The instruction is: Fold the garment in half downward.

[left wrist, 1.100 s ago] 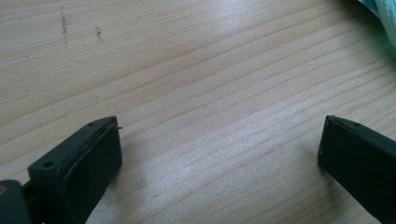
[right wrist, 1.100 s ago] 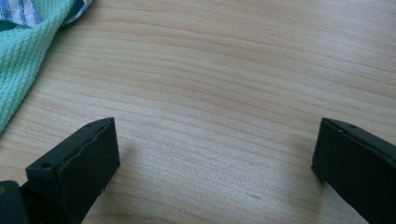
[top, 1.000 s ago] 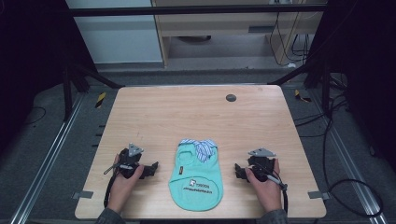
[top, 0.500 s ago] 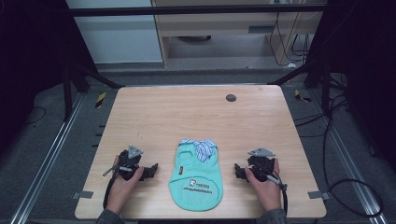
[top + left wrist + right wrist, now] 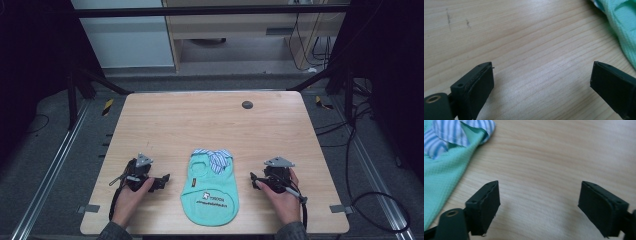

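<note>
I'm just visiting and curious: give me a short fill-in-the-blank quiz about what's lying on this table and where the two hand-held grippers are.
1. The small green garment has a collar with blue and white ____.
2. The garment lies ____ the left gripper and the right gripper.
3. Both grippers' jaws are ____, with nothing between them.
4. The small dark round disc sits near the table's ____ edge.

Missing words: stripes; between; open; far

At lower centre lies a mint-green garment (image 5: 210, 192) with a blue-and-white striped collar (image 5: 214, 156), on the pale wood-grain counter (image 5: 200, 120); the jaws are black.
</note>
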{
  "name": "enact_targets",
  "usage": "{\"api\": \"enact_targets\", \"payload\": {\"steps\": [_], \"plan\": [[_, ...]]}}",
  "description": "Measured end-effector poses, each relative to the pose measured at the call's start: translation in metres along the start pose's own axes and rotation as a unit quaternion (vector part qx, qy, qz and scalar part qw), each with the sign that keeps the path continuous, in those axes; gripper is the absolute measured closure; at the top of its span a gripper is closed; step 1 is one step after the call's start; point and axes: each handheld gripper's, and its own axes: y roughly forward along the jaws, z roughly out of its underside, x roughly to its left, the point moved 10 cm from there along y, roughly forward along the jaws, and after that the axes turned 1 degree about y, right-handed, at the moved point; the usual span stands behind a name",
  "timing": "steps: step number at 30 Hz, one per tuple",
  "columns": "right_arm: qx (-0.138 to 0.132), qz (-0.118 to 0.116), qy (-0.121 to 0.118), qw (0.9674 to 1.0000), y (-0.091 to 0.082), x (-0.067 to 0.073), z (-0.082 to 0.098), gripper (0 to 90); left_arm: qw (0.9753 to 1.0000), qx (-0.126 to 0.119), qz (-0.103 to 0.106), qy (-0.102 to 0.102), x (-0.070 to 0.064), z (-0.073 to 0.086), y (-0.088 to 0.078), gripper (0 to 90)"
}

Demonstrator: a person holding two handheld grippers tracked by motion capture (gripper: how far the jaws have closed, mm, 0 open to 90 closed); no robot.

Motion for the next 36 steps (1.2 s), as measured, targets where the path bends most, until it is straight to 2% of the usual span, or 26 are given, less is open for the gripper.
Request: {"api": "enact_targets", "payload": {"steps": [5,7,8,9,12,13,14,17,20,24,25,27,30,32,33,36], "plan": [[0.009,-0.023,-0.042,0.9988,0.001,0.024,-0.022,30.1,0.9998,0.007,0.011,0.013,-0.001,-0.023,-0.003,8.4],[0.014,-0.033,-0.063,0.9974,0.002,0.032,-0.031,35.2,0.9996,0.007,0.015,0.022,-0.003,-0.033,-0.003,11.9],[0.015,-0.042,-0.082,0.9956,0.004,0.039,-0.042,41.2,0.9994,0.010,0.019,0.026,-0.004,-0.037,-0.003,16.4],[0.015,-0.042,-0.082,0.9956,0.004,0.039,-0.042,41.2,0.9993,0.009,0.021,0.028,-0.005,-0.042,-0.002,16.4],[0.025,-0.051,-0.099,0.9934,0.010,0.045,-0.053,50.4,0.9992,0.004,0.034,0.019,-0.008,-0.053,0.001,23.5],[0.024,-0.054,-0.108,0.9924,0.014,0.048,-0.061,57.0,0.9989,0.007,0.044,0.016,-0.009,-0.059,0.004,28.0],[0.024,-0.054,-0.108,0.9924,0.014,0.048,-0.061,57.0,0.9989,0.007,0.044,0.016,-0.009,-0.059,0.004,30.8],[0.029,-0.069,-0.105,0.9916,0.022,0.053,-0.068,64.5,0.9985,0.005,0.053,0.014,-0.011,-0.069,0.009,35.2],[0.029,-0.086,-0.096,0.9913,0.036,0.057,-0.075,70.2,0.9979,0.015,0.058,0.027,-0.016,-0.077,0.018,42.7],[0.031,-0.087,-0.088,0.9918,0.048,0.056,-0.077,72.9,0.9970,0.017,0.068,0.033,-0.027,-0.090,0.032,45.4],[0.035,-0.087,-0.086,0.9919,0.054,0.056,-0.078,72.4,0.9965,0.019,0.072,0.039,-0.033,-0.096,0.040,46.2],[0.038,-0.085,-0.086,0.9919,0.060,0.055,-0.078,69.2,0.9961,0.022,0.074,0.043,-0.036,-0.098,0.044,47.0],[0.040,-0.082,-0.083,0.9924,0.065,0.053,-0.079,69.0,0.9956,0.027,0.072,0.054,-0.043,-0.105,0.056,47.7],[0.041,-0.081,-0.080,0.9927,0.070,0.051,-0.079,68.1,0.9951,0.027,0.078,0.054,-0.048,-0.110,0.062,47.9],[0.044,-0.082,-0.080,0.9924,0.073,0.051,-0.078,69.2,0.9953,0.025,0.078,0.051,-0.050,-0.112,0.064,48.5],[0.046,-0.082,-0.082,0.9922,0.075,0.051,-0.078,70.4,0.9951,0.029,0.073,0.059,-0.055,-0.114,0.072,50.2]]}}
